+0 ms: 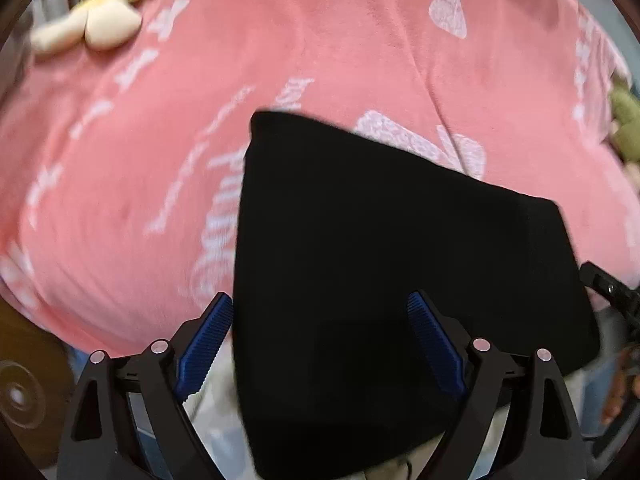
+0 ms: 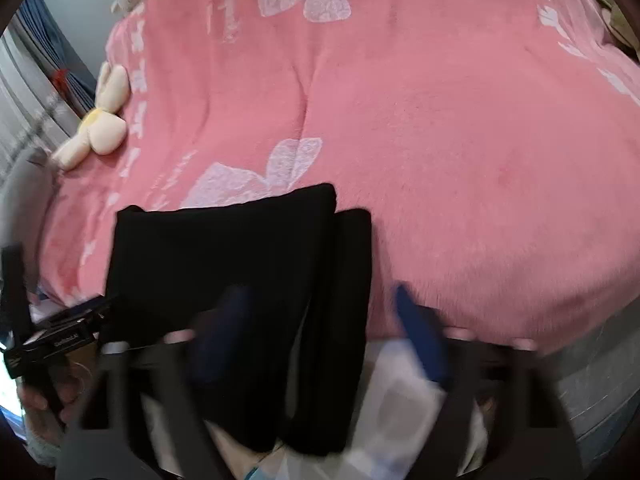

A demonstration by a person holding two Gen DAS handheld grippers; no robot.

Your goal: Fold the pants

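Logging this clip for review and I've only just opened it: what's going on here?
A person with a gripper in each hand is folding black pants on a bed covered by a pink blanket. The pants lie partly folded at the bed's near edge, one end hanging over it. The left gripper is open above them, gripping nothing. The right gripper is blurred but looks open too. A cream flower plush lies off to the side.

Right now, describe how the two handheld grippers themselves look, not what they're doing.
The left gripper has black angular finger frames with triangular cut-outs, silver round pivot pins, and ribbed blue pads. The right gripper is motion-blurred but shows the same dark frames and blue pads. No cables or sleeves are visible.
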